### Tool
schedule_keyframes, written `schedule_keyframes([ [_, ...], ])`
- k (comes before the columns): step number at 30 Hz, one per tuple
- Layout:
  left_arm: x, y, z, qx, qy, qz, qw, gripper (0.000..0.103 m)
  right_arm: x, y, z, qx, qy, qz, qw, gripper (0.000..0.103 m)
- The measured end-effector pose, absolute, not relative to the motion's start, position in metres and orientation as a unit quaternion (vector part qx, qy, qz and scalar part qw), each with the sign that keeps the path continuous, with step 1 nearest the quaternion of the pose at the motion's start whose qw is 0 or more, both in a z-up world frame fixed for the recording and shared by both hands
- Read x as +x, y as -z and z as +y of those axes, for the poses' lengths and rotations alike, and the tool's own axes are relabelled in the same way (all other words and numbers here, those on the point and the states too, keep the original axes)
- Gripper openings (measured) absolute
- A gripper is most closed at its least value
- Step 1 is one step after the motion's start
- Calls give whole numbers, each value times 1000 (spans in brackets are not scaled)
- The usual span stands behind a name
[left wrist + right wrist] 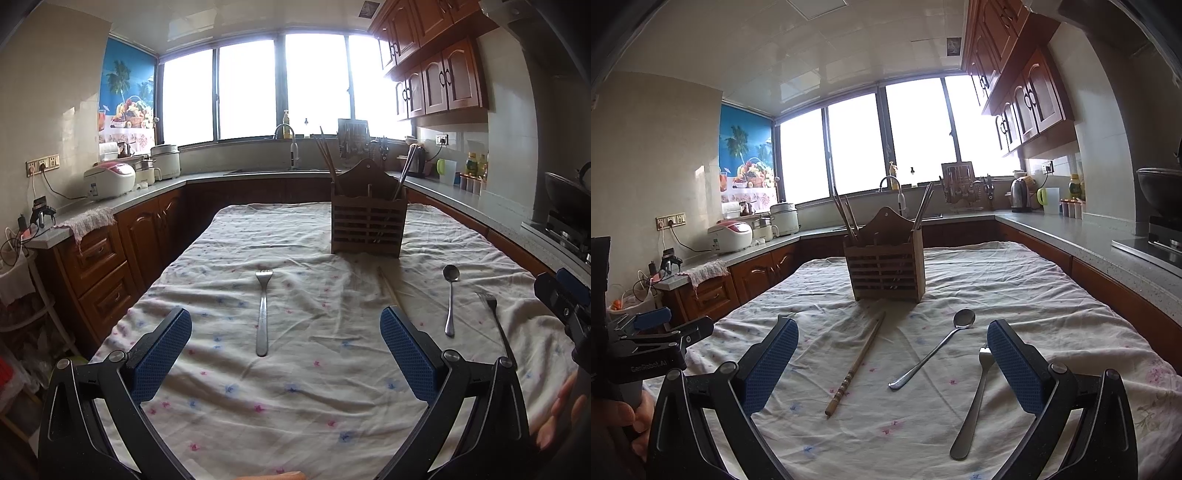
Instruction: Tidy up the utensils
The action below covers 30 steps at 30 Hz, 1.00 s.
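A wooden utensil holder with several chopsticks in it stands at the far middle of the cloth-covered table. A fork lies ahead of my left gripper, which is open and empty above the cloth. A spoon, a second fork and a wooden chopstick lie before my right gripper, which is open and empty. The second fork's tines are by its right finger.
Kitchen counters run around the table on the left, far and right sides, with rice cookers, a sink tap, a kettle and a wok. The other gripper shows at each view's edge.
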State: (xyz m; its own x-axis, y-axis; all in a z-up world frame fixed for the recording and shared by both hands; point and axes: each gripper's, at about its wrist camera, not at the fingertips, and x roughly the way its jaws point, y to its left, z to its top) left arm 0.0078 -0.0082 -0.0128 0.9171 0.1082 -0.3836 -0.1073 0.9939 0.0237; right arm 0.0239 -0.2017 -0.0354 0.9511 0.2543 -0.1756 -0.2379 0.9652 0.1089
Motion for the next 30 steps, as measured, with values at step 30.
schedule_keyframes([
  [30, 8, 8, -11, -2, -53, 196, 979, 103, 24, 27, -203, 53, -131, 84, 986, 103],
])
